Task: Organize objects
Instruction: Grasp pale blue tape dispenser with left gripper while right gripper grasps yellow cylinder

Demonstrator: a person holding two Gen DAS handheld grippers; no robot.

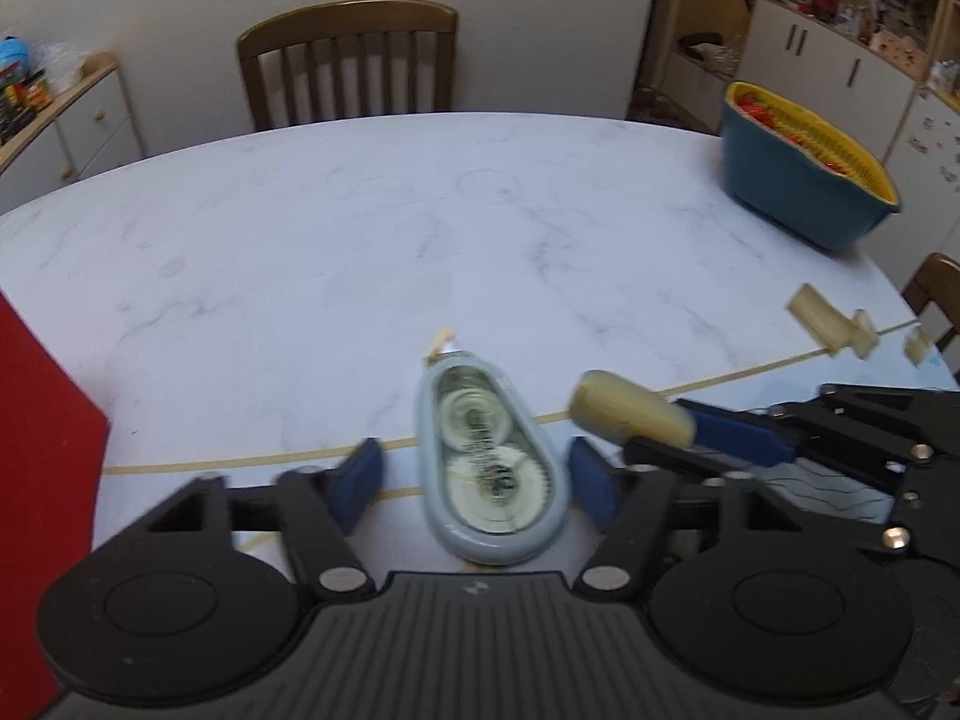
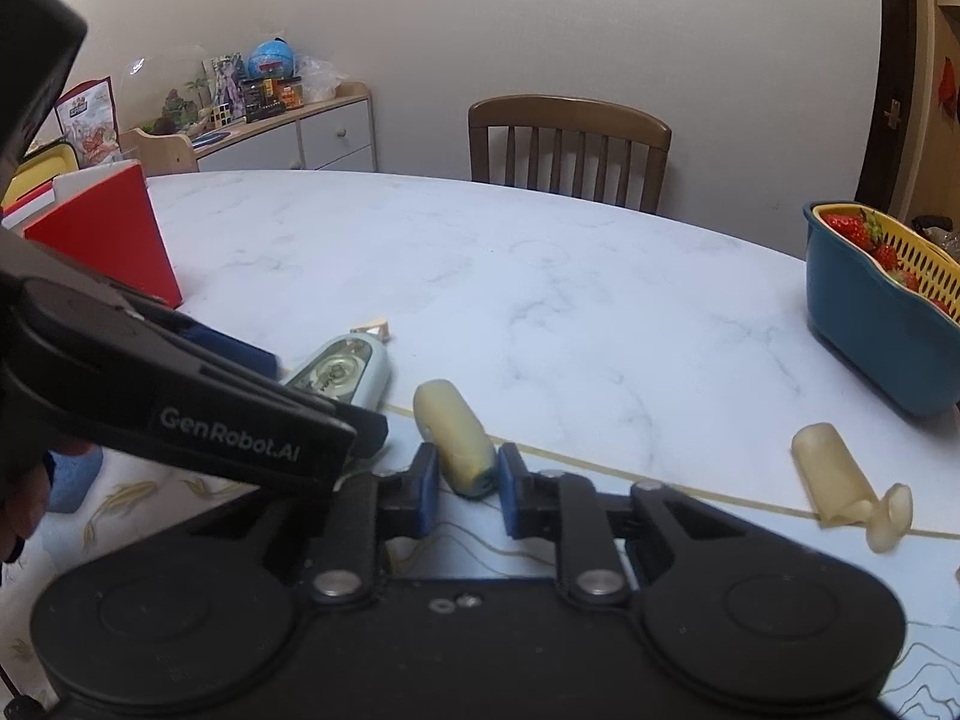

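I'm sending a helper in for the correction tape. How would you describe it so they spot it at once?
Start at the white marble table and look to its near edge, in front of the red box. The correction tape lies flat there between the left gripper's jaws. Unlike the yellowish cylinder beside it, it is a pale blue teardrop with a clear window showing two white reels.

1 tape dispenser (image 1: 493, 468), 2 yellowish tubes (image 2: 457, 445) (image 2: 831, 480), 1 basket (image 2: 864, 330), 2 chairs (image 1: 348, 63) (image 1: 933, 294).

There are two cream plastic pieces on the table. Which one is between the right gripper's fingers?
The closed rounded capsule, beside the correction tape. The right gripper has it between its blue pads. The other cream piece, open with a flared end, lies apart near the blue basket.
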